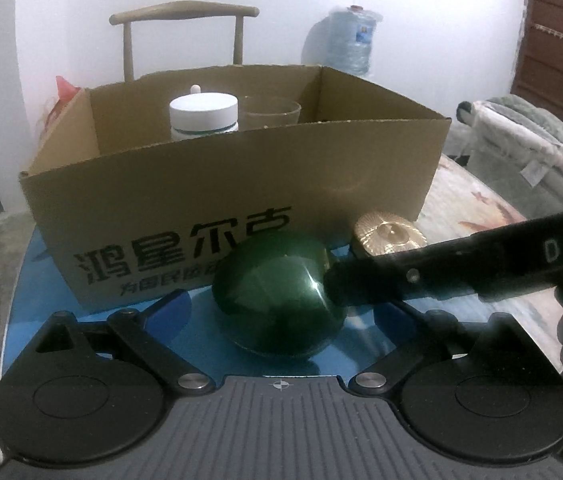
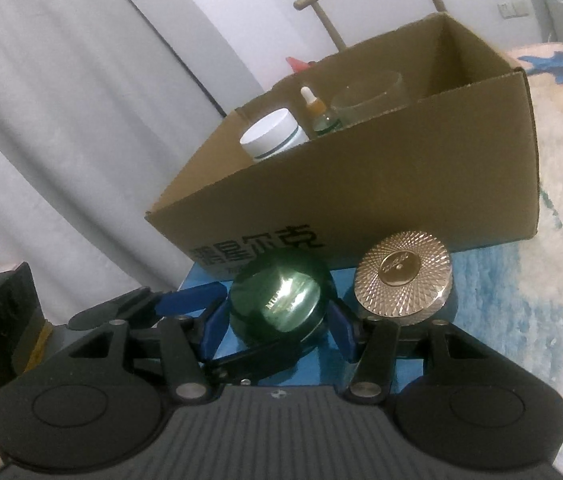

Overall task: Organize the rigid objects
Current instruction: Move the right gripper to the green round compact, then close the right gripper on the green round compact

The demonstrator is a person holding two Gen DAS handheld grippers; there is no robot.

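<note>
A dark green glossy jar (image 1: 277,292) (image 2: 281,300) stands on the blue surface (image 1: 361,332) in front of a cardboard box (image 1: 241,148) (image 2: 381,184). My right gripper (image 2: 277,318) is shut on the jar, a blue pad against each side; one of its black fingers (image 1: 421,272) reaches in from the right in the left wrist view. My left gripper (image 1: 273,314) is open, its fingers (image 2: 197,296) spread wide around the same jar without touching it. A jar with a gold textured lid (image 1: 387,236) (image 2: 403,276) stands just right of the green one.
Inside the box stand a white-lidded jar (image 1: 203,114) (image 2: 271,136), a dropper bottle (image 2: 313,112) and a clear glass (image 1: 269,112) (image 2: 369,96). A wooden chair (image 1: 185,20) is behind the box, a water jug (image 1: 351,40) at the back right, and a patterned cloth (image 2: 521,320) to the right.
</note>
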